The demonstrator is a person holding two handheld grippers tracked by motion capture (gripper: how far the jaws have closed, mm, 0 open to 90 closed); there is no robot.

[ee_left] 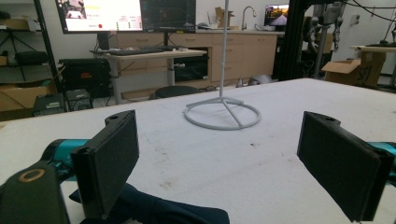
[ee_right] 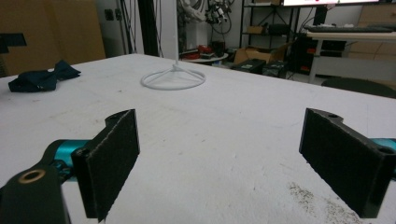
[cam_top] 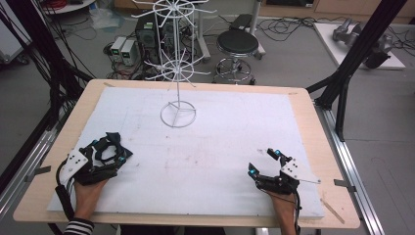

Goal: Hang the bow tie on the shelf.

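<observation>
A dark navy bow tie (cam_top: 115,139) lies on the white mat at the near left. My left gripper (cam_top: 108,150) sits right at it, open; in the left gripper view (ee_left: 219,144) the dark cloth (ee_left: 159,210) lies low between the jaws, close to the left pad (ee_left: 112,161), with no grip on it. My right gripper (cam_top: 260,159) rests open on the mat at the near right, nothing between its pads (ee_right: 219,144). From there the bow tie (ee_right: 42,77) shows far off to the left. A white wire display rack (cam_top: 177,73) stands at the mat's back centre on a ring base (ee_left: 222,115) (ee_right: 173,78).
The white mat (cam_top: 205,147) covers a wooden table (cam_top: 313,127). Black frame posts (cam_top: 352,58) stand at both sides. A stool (cam_top: 237,46), computers and cables sit on the floor beyond the far edge. Open mat lies between the grippers and the rack.
</observation>
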